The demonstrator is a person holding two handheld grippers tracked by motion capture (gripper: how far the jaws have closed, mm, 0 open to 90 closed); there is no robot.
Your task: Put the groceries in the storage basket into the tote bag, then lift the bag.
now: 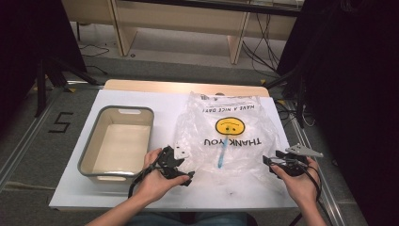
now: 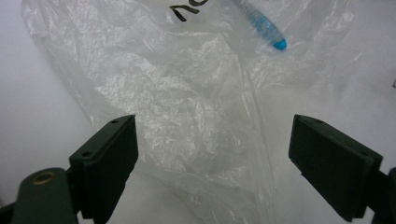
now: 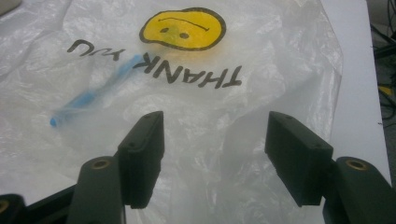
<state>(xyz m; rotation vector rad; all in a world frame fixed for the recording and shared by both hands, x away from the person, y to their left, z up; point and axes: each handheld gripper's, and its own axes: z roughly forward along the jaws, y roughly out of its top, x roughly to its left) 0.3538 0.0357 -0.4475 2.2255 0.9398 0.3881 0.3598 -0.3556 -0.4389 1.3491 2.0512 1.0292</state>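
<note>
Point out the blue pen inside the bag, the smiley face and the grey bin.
blue pen [image 3: 88, 97], right gripper view, mid-barrel.
smiley face [image 3: 183, 29], right gripper view, yellow middle.
grey bin [image 1: 151, 123], high view, right wall.

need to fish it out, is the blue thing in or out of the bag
In: the blue thing shows blurred through the clear bag, under its printing.

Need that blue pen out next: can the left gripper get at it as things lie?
Probably not directly: the blue pen lies inside the plastic bag, whose film covers it. The left gripper is open.
</note>
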